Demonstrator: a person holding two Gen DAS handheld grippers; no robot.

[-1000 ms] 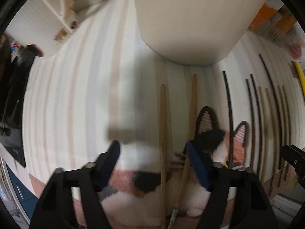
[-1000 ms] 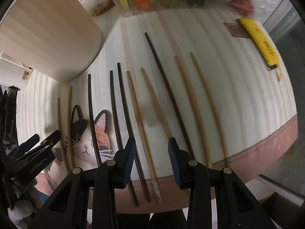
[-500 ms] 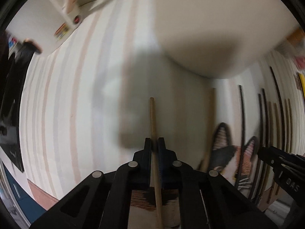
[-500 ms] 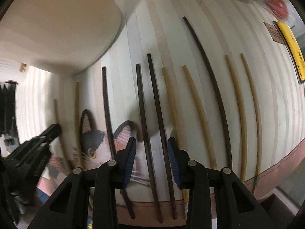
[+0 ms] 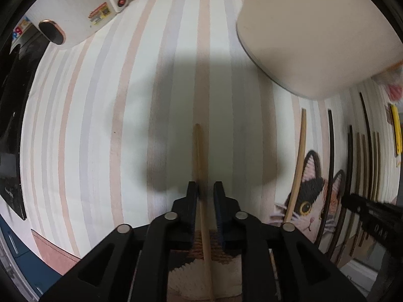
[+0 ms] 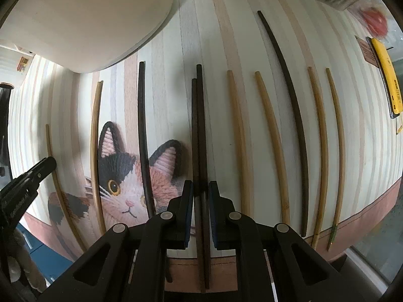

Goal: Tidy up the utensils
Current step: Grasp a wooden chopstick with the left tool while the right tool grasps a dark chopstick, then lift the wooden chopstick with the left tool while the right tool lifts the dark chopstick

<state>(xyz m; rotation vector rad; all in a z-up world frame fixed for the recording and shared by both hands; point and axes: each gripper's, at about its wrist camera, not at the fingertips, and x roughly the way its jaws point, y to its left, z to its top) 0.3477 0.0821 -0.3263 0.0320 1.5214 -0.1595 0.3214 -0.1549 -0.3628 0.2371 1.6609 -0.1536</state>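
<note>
My left gripper (image 5: 205, 191) is shut on a light wooden chopstick (image 5: 200, 156) that points forward over the striped mat. My right gripper (image 6: 200, 191) is shut on two dark chopsticks (image 6: 199, 125) lying side by side on the mat. A second light chopstick (image 5: 298, 156) and a dark chopstick (image 6: 141, 136) lie beside the cat picture (image 6: 126, 176). Several more light and dark chopsticks (image 6: 239, 138) lie in a row to the right. The left gripper also shows at the left edge of the right wrist view (image 6: 25, 181).
A large cream container (image 5: 314, 32) stands at the back of the mat, also in the right wrist view (image 6: 83, 17). A white appliance (image 5: 83, 7) sits at the far left. A yellow tool (image 6: 386, 75) lies far right. The mat's pink front edge (image 6: 365, 209) is close.
My left gripper closed on the light chopstick and carried it left, away from its partner. My right gripper moved left over the two dark chopsticks and closed on them.
</note>
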